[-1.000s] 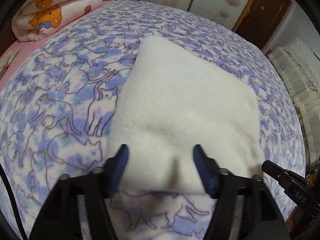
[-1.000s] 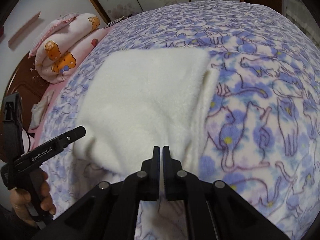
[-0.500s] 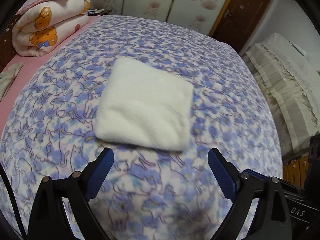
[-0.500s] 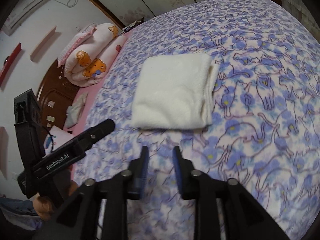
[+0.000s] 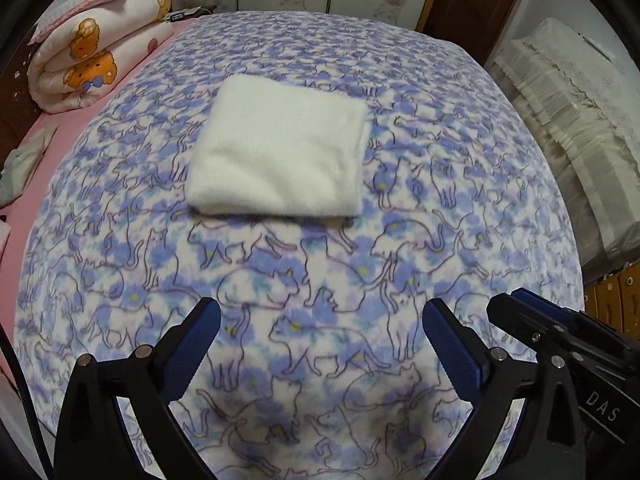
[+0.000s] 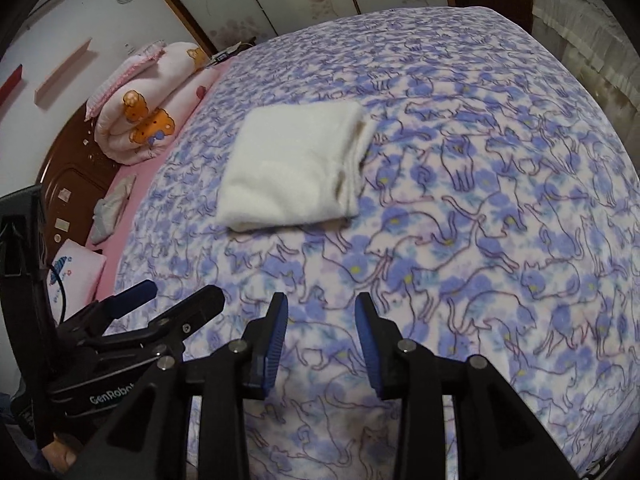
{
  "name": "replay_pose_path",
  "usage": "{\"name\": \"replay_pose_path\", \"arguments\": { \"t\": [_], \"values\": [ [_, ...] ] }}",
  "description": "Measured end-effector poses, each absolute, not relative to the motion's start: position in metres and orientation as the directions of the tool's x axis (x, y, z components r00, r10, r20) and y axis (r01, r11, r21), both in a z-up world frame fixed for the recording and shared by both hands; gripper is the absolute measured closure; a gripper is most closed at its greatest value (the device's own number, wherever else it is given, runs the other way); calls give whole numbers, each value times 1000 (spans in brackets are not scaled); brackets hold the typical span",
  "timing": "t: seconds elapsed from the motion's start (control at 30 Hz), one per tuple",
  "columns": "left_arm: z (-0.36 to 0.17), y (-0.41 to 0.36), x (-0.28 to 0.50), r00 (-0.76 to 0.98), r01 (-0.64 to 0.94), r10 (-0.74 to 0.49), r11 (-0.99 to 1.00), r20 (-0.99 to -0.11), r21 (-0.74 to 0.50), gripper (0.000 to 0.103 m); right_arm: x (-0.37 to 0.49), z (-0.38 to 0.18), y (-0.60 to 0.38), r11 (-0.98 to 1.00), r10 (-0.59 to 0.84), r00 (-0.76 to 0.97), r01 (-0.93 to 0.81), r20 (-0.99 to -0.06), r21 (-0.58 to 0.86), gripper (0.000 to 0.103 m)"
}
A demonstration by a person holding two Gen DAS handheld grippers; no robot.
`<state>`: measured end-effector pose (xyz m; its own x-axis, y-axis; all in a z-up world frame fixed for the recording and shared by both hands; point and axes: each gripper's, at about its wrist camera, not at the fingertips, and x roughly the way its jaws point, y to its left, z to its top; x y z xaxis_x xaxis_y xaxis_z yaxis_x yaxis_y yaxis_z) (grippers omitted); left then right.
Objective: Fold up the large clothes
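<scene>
A white fleece garment (image 5: 280,148) lies folded into a thick rectangle in the middle of the bed; it also shows in the right wrist view (image 6: 296,164). My left gripper (image 5: 320,320) is open and empty, well back from the fold, over the bedspread near the bed's front edge. My right gripper (image 6: 322,312) is open and empty too, back at the same distance. The right gripper (image 5: 560,332) shows at the lower right of the left wrist view, and the left gripper (image 6: 160,308) at the lower left of the right wrist view.
The bed has a purple cat-print bedspread (image 5: 360,280). A rolled pink bear-print quilt (image 5: 100,48) lies at the far left by the headboard. Small cloths (image 6: 112,204) lie on the pink sheet. A cream covered sofa (image 5: 568,120) stands to the right of the bed.
Both grippers have pulled back from the folded garment toward the bed's front edge. The right gripper went from shut to open; the left opened wider.
</scene>
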<state>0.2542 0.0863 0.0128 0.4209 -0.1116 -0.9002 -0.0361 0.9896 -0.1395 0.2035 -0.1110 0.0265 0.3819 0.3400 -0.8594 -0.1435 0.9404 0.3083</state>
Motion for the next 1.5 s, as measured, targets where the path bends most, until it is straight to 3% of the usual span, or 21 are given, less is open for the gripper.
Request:
{"name": "replay_pose_path", "arguments": {
  "t": [0.1, 0.2, 0.67, 1.5],
  "values": [
    [8, 86, 246, 451, -46, -119, 987, -884, -156, 3, 191, 17, -118, 940, 340, 396, -153, -853, 304, 62],
    [3, 81, 237, 482, -48, -111, 987, -869, -153, 3, 180, 11, -124, 939, 343, 428, -163, -836, 302, 51],
    [-20, 30, 162, 568, -22, -55, 996, -821, -81, 3, 99, -20, -169, 957, 284, 535, -104, -796, 271, 50],
    [30, -27, 48, 559, 36, -42, 999, -828, -27, 3, -10, 33, -216, 972, 232, 579, -112, -782, 205, 50]
  ]
}}
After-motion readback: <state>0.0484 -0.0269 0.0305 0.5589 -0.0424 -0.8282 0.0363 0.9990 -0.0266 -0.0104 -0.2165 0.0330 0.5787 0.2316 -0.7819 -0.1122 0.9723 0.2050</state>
